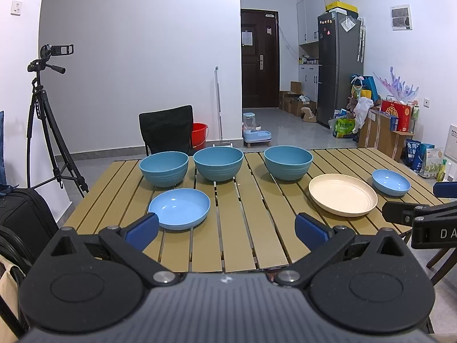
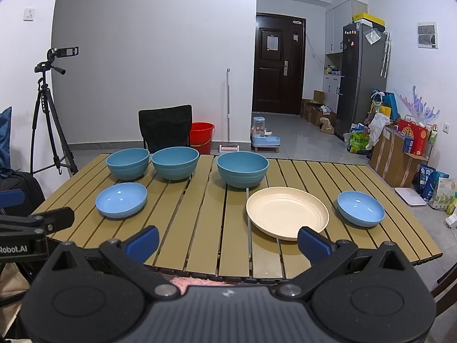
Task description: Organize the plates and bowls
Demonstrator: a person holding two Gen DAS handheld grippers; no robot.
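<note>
Slatted table (image 2: 200,200) bearing three deep bowls (image 2: 174,162) in its far row, two shallow bowls (image 2: 121,200) and a cream plate (image 2: 287,213) nearer. Left gripper (image 1: 227,228) and right gripper (image 2: 228,241) spread wide, empty, above the near edge.

In the left wrist view the right gripper (image 1: 411,200) is cut off by the picture's right edge. The left gripper's left finger (image 1: 142,231) hides the near rim of the shallow blue bowl (image 1: 179,208). The printing on the red box (image 1: 395,114) is too small to read.

In the right wrist view the right gripper's right finger (image 2: 314,243) covers the near rim of the cream plate (image 2: 287,213).
</note>
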